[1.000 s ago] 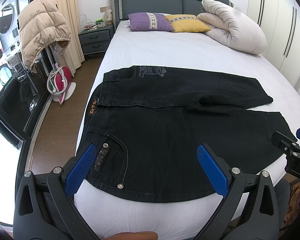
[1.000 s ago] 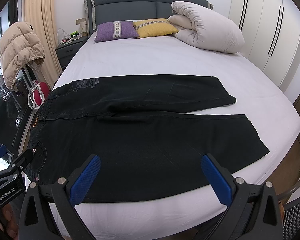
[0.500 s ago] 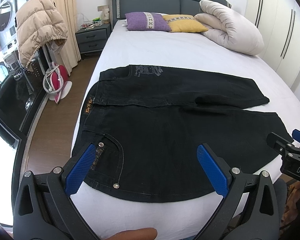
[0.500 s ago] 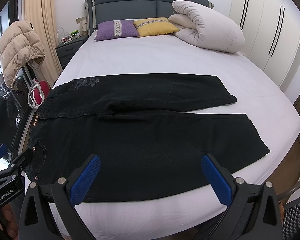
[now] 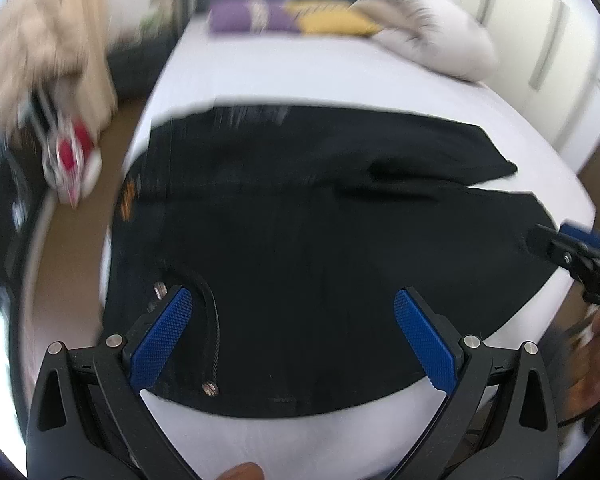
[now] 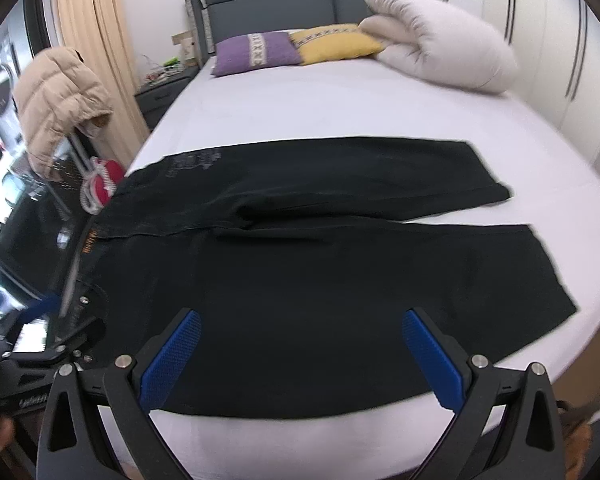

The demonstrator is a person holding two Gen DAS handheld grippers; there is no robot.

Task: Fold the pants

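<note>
**Both grippers wide over flat pants at the bed's near edge**

We see the black pants (image 6: 340,272) spread flat across the white bed (image 6: 340,112), waistband toward the left, two legs running right, the near leg along the bed's front edge. Our left hand-held gripper (image 5: 288,336) hangs wide apart over the pocket corner by the waist, holding nothing. Our right hand-held gripper (image 6: 300,352) is equally wide above the near leg, also empty. No fold looks started yet.

What could go wrong, in our judgement: the left view is smeared, so a pinch taken now might land beside the waistband or catch only the top layer, leaving the underside dragging. The near hem (image 6: 556,296) lies close to the mattress edge; a pull toward us could slide fabric off the bed. A lopsided lift, one end higher than the other, would skew the crease.

For room, the far half of the bed is bare up to the purple pillow (image 6: 256,54), yellow pillow (image 6: 336,42) and rolled duvet (image 6: 444,56), well apart from the pants. Folding away from us looks safest.
</note>
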